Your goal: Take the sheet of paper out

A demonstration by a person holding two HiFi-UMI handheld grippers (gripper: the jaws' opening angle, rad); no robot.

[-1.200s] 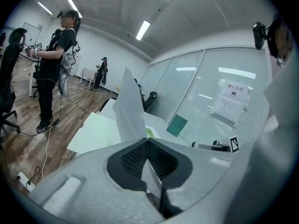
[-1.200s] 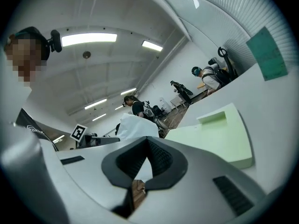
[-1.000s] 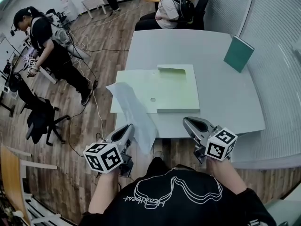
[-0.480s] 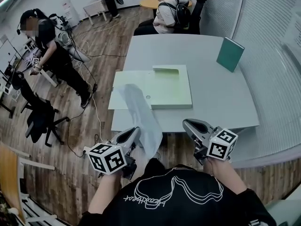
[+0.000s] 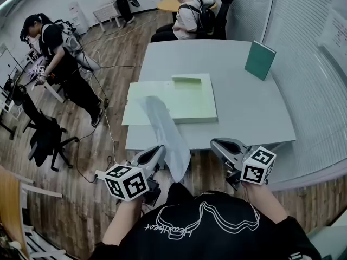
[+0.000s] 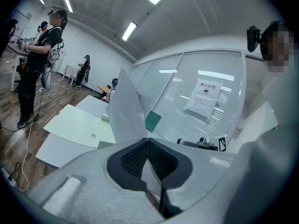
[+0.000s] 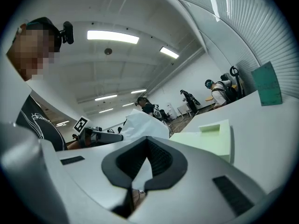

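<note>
Left gripper (image 5: pixel 159 149) jaws clamp a thin white paper sheet (image 5: pixel 165 134) near the pale green cardboard folder (image 5: pixel 184 99); right gripper (image 5: pixel 215 143) jaws together, empty.

The left tool (image 5: pixel 159 149) has pulled the sheet (image 5: pixel 165 131) farther off the folder (image 5: pixel 190 99).

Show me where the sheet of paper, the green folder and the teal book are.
sheet of paper (image 5: pixel 165 134), head view, its middle
green folder (image 5: pixel 192 102), head view, top face
teal book (image 5: pixel 259 60), head view, front cover
</note>
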